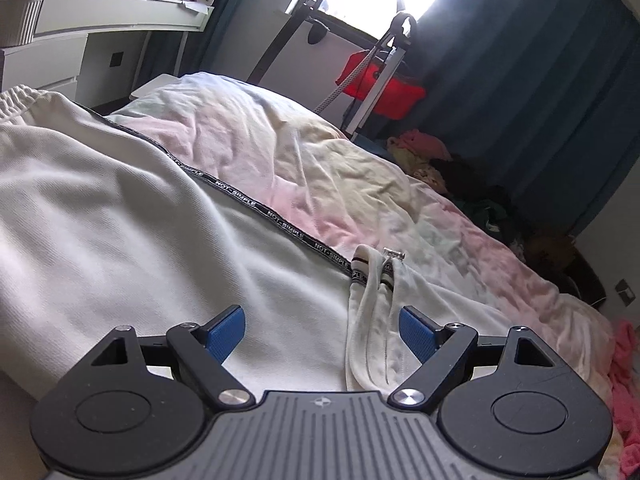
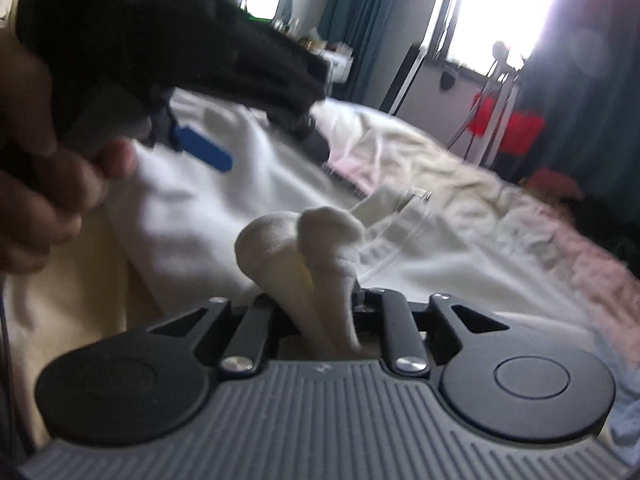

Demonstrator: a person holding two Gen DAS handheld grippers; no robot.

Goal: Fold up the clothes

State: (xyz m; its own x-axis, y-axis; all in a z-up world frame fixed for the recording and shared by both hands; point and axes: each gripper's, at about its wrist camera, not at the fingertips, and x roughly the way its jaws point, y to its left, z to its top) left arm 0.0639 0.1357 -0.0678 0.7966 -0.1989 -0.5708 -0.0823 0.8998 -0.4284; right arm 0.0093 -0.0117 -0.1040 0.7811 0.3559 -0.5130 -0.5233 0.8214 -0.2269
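Observation:
A white garment (image 1: pixel 120 220) with a black "NOT-SIMPLE" tape trim (image 1: pixel 256 204) lies spread over the bed. My left gripper (image 1: pixel 322 330) is open just above it, its blue pads (image 1: pixel 226 330) apart, with a white folded hem and zipper (image 1: pixel 376 320) near the right pad. My right gripper (image 2: pixel 316 300) is shut on a bunched fold of the white garment (image 2: pixel 304 240), which sticks up between the jaws. The left gripper (image 2: pixel 208 156) and the hand holding it show at the upper left of the right wrist view.
A pale pink and yellow duvet (image 1: pixel 320 160) covers the bed. A white desk (image 1: pixel 100 20) with clutter stands at the far left. A red box (image 1: pixel 380 84) and a stand sit by the bright window. Loose clothes (image 1: pixel 440 160) are piled by dark curtains.

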